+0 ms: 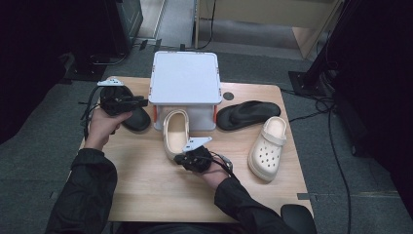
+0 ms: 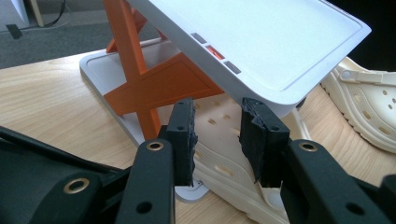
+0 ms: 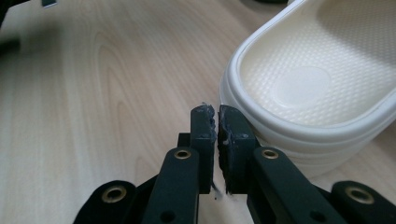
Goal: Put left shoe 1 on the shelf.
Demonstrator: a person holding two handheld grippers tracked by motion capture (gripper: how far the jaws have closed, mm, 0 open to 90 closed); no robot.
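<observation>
two cream foam clogs are out on the wooden table (image 1: 146,190); the nearer cream clog (image 1: 175,130) has its toe under the white two-tier rack (image 1: 184,78). your right gripper (image 3: 216,112), jaws pressed together on nothing, sits at its heel rim. push off-centre and the clog may swivel or jam against the rack. your left gripper (image 2: 217,135) hangs half-open, empty, apparently over a black shoe (image 1: 139,119), though that's partly hidden.
</observation>
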